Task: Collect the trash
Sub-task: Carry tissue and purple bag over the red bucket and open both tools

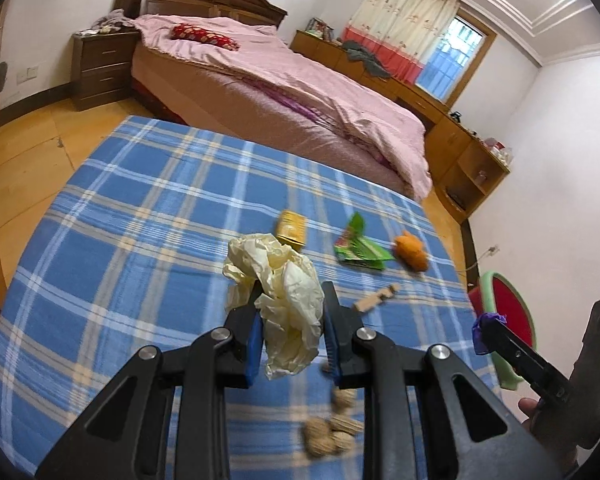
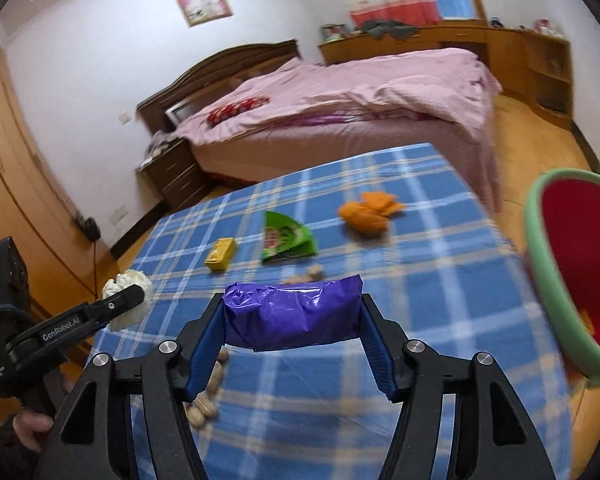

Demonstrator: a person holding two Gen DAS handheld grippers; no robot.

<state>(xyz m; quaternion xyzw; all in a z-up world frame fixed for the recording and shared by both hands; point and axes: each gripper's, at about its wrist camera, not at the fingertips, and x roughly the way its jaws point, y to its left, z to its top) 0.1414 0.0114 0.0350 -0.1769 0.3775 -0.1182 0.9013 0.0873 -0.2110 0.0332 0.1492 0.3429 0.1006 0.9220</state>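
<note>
Over plaid cloth [image 2: 340, 400], right fingers [image 2: 380, 344] clamp purple wrapper [image 2: 296, 312] crosswise; left fingers [image 1: 256, 328] pinch tissue [image 1: 288, 304].

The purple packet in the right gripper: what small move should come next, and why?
Probably carry the purple packet rightward over the red bin. The right gripper clamps it end to end, clear of the plaid cloth, and the bin stands open just beside.

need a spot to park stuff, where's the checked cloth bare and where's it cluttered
Bare: the checked cloth between the crumpled paper and the bed. Crowded: the strip from yellow box past green wrapper to orange peel, and the peanuts near the grippers.
</note>
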